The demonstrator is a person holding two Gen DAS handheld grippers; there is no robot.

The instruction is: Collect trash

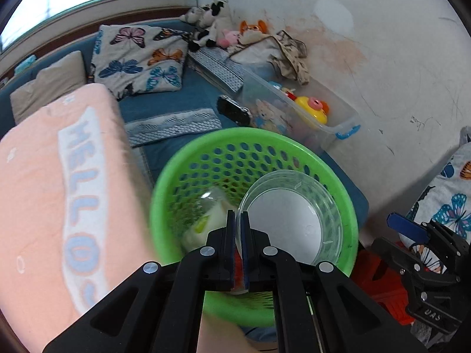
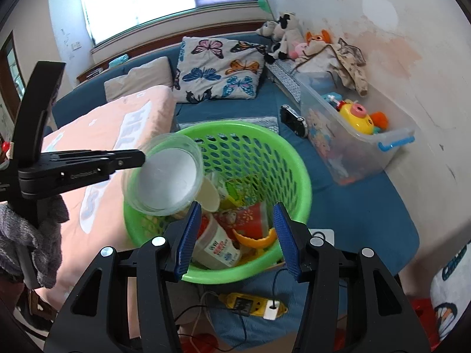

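My left gripper is clamped on the rim of one clear cup, holding it tilted over the near-left rim of the green basket, while my right gripper hangs wide apart and empty over the basket's near edge. One basket sits on the blue bed and already holds a paper cup, a red carton, an orange peel and a white tub. Far right by the wall, one clear bin holds toys, among them a yellow duck.
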